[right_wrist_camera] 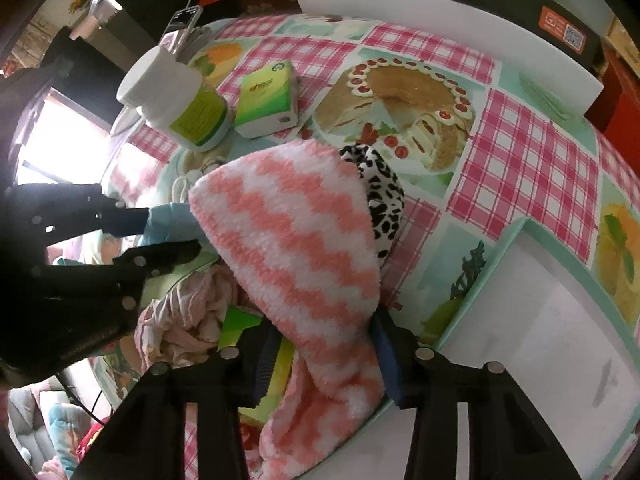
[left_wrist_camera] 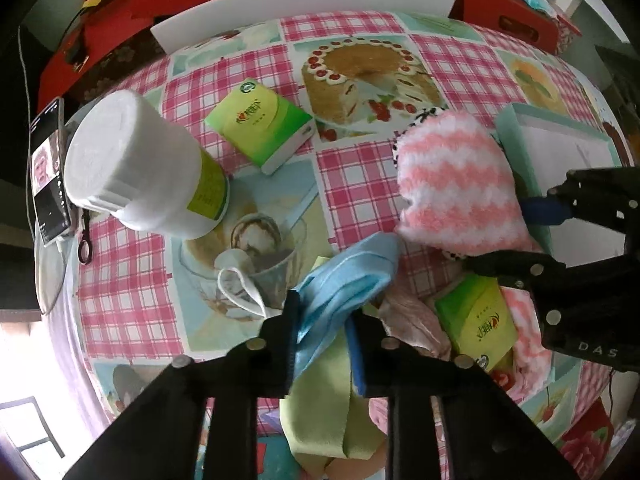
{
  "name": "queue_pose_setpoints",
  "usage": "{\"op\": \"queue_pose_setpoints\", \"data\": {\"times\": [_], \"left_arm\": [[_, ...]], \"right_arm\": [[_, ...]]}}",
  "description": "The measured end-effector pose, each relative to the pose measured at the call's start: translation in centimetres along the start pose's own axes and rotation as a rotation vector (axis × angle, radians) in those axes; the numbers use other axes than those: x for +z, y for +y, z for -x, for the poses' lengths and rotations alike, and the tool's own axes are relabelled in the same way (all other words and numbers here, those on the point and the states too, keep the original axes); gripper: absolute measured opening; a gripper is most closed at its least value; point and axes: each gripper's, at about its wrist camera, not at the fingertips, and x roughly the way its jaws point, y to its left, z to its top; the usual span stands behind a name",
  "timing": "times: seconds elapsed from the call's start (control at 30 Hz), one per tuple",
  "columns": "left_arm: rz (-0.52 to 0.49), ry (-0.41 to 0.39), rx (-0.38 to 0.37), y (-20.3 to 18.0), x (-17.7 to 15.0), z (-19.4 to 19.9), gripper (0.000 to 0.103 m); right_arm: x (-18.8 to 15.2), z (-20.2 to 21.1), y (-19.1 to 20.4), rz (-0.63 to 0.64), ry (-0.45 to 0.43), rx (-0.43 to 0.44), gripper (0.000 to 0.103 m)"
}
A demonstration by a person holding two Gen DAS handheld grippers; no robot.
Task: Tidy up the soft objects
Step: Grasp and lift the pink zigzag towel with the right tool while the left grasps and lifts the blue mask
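My left gripper (left_wrist_camera: 322, 320) is shut on a light blue satin cloth (left_wrist_camera: 344, 284) and holds it above a green cloth (left_wrist_camera: 320, 408). My right gripper (right_wrist_camera: 324, 360) is shut on a fluffy pink-and-white zigzag sock (right_wrist_camera: 296, 248), which also shows in the left wrist view (left_wrist_camera: 456, 184). A black-and-white spotted soft item (right_wrist_camera: 380, 196) lies under the sock. A crumpled pale pink cloth (right_wrist_camera: 188, 320) and a green tissue pack (left_wrist_camera: 476, 324) lie in the pile between the grippers. The left gripper also shows in the right wrist view (right_wrist_camera: 160, 232), still on the blue cloth.
A white box with a mint rim (right_wrist_camera: 532, 320) sits at the right. A toilet paper roll (left_wrist_camera: 132, 168), a second green tissue pack (left_wrist_camera: 260, 128) and a white face mask (left_wrist_camera: 240, 280) lie on the checked tablecloth (left_wrist_camera: 360, 184). A phone (left_wrist_camera: 48, 172) stands at the left edge.
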Motion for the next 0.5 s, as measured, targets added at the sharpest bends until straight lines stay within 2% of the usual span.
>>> {"op": "queue_pose_setpoints", "data": {"times": [0.07, 0.13, 0.23, 0.3, 0.4, 0.5], "left_arm": [[0.031, -0.01, -0.018, 0.4, 0.1, 0.1, 0.012], [0.065, -0.03, -0.022, 1.1, -0.1, 0.4, 0.01], [0.12, -0.092, -0.032, 1.3, -0.7, 1.8, 0.009], [0.158, -0.133, -0.024, 1.3, -1.3, 2.5, 0.009], [0.258, -0.206, -0.016, 1.2, -2.7, 3.5, 0.009], [0.372, -0.245, -0.013, 1.6, -4.1, 4.2, 0.009]], "right_arm": [[0.0, -0.1, -0.1, -0.002, -0.003, -0.004, 0.04], [-0.1, 0.0, -0.1, -0.009, -0.014, -0.007, 0.034], [-1.0, 1.0, -0.6, -0.022, -0.054, -0.016, 0.034], [-1.5, 1.1, -0.9, -0.058, -0.082, -0.003, 0.03], [-2.8, 1.6, -1.6, -0.112, -0.138, -0.007, 0.03], [-3.9, 2.4, -1.5, -0.141, -0.2, -0.041, 0.03]]}}
